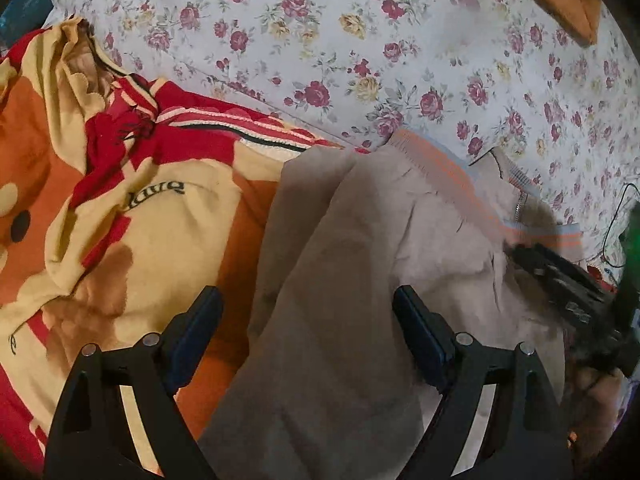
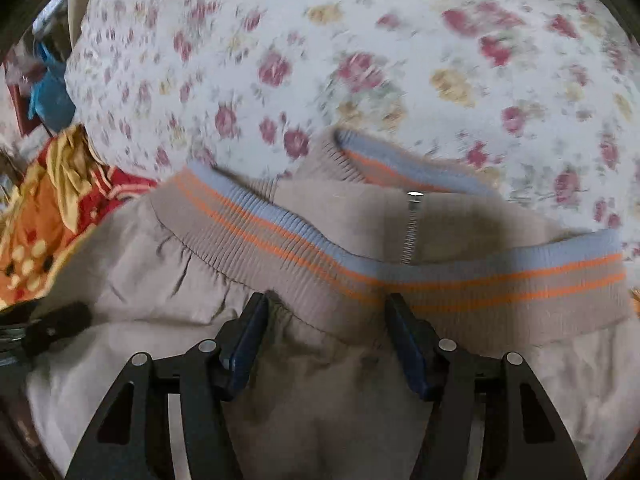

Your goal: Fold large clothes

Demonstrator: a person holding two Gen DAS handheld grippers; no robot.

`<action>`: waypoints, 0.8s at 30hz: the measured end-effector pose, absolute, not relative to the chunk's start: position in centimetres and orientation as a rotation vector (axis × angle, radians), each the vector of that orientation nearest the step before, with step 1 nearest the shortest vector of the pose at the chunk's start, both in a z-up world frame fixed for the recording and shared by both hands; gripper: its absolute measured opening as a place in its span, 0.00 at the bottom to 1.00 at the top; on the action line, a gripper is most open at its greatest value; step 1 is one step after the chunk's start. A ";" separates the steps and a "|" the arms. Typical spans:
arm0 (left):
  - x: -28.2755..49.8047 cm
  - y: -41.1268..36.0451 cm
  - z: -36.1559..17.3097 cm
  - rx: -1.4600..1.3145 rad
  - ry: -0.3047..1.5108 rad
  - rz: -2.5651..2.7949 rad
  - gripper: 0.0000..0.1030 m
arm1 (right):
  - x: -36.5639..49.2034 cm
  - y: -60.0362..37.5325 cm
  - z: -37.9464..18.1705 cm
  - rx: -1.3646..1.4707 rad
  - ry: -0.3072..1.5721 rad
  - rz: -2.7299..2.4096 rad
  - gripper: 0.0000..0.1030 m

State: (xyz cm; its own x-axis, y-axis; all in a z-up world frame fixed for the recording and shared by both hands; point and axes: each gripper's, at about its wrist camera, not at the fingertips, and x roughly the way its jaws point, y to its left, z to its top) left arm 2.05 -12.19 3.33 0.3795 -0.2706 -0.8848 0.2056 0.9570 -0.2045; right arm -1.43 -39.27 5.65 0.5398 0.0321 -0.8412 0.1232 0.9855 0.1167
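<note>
Nearest the lens, the left gripper (image 1: 308,312) hangs with its jaws wide apart above a loose fold of the beige jacket (image 1: 360,260), pressing on nothing; the cloth runs between the fingers without either pad bearing on it. The jacket, the task's garment, is spread over the floral bedsheet (image 1: 320,32), its ribbed hem (image 2: 304,248) with blue and orange stripes at the far side and its zipper (image 2: 410,228) showing just behind that hem. Left of the jacket lies a crumpled red, orange and yellow blanket (image 1: 120,184), probably pushed aside to leave folding room. The right gripper (image 2: 326,316) tilts steeply down just short of the hem, jaws parted and holding nothing, the gathered cloth below the rib lying between the fingers. Its view is smeared, so the hand seems to be travelling. Both tools point down at the jacket from its near side, a pose that suits pinching two spots along the hem end for a fold.
</note>
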 end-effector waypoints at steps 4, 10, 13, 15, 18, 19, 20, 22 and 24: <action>1.6 -11.5 4.4 -0.108 1.120 -0.303 0.85 | -3.1 -41.2 7.5 0.110 1.001 -0.121 0.82; 1.9 -11.4 4.1 -0.113 1.129 -0.290 0.85 | -2.8 -41.3 3.8 0.055 1.115 -0.117 0.64; 1.9 -10.9 4.5 -0.133 1.119 -0.288 0.85 | -2.6 -40.4 4.2 -0.025 1.038 -0.133 0.11; 1.9 -10.6 5.1 -0.142 1.097 -0.286 0.85 | -2.2 -41.1 5.5 0.014 0.972 -0.170 0.09; 1.9 -10.4 5.8 -0.164 1.072 -0.294 0.85 | -1.2 -42.7 5.6 0.080 0.954 -0.214 0.09; 1.9 -10.5 5.7 -0.164 1.073 -0.300 0.85 | -0.6 -42.7 4.8 0.078 0.988 -0.209 0.10; 1.9 -10.6 5.6 -0.159 1.081 -0.302 0.85 | -0.3 -42.5 4.0 0.064 1.017 -0.203 0.11; 1.7 -10.9 5.2 -0.145 1.107 -0.318 0.85 | -0.4 -41.9 3.8 0.039 1.034 -0.181 0.19; 1.4 -11.2 5.0 -0.147 1.124 -0.340 0.85 | -2.0 -42.3 5.2 0.066 1.042 -0.150 0.36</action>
State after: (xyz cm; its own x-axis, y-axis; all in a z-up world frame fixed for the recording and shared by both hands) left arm 1.37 -11.21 5.04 0.3872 -0.3394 -0.8572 0.1928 0.9390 -0.2847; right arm -2.01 -42.26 5.21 0.4953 -0.0925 -0.8638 0.1555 0.9877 -0.0167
